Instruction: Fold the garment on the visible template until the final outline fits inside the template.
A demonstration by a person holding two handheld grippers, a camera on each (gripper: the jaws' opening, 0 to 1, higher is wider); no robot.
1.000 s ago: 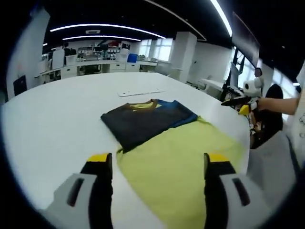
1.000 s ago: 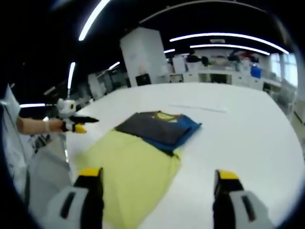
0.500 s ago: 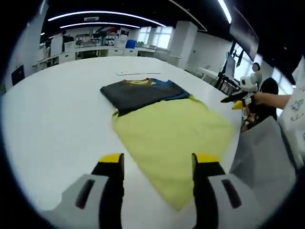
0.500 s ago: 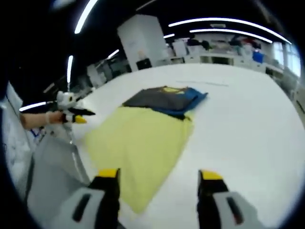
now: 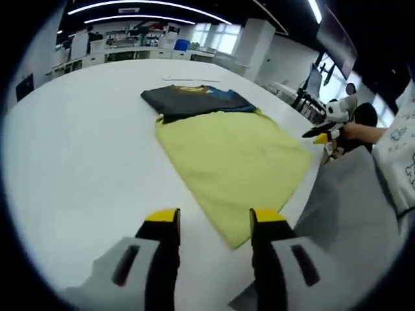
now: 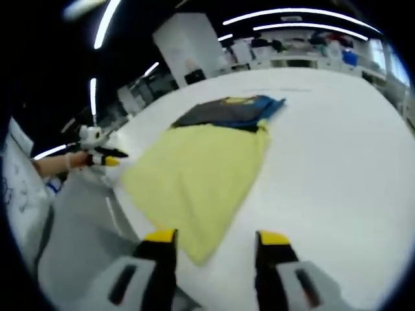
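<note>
A large white bench [image 5: 71, 149] carries a yellow garment [image 5: 230, 159] spread flat, reaching to the bench's near edge, with one corner almost at that edge. At the garment's far end, touching it, lies a folded pile of dark grey and blue clothing [image 5: 191, 100] with a yellow neckline showing.

In the left gripper view, the left hand-held gripper [image 5: 213, 219] sits above the near edge of the bench, its yellow-tipped jaws a narrow gap apart and holding nothing, just short of the garment's near corner. In the right gripper view, the right hand-held gripper [image 6: 216, 238] has the same narrow, empty stance near the garment [image 6: 198, 172] corner; the folded pile [image 6: 230, 111] lies beyond. Each gripper also appears at the side of the other's view, held in a person's hand past the bench edge.
</note>
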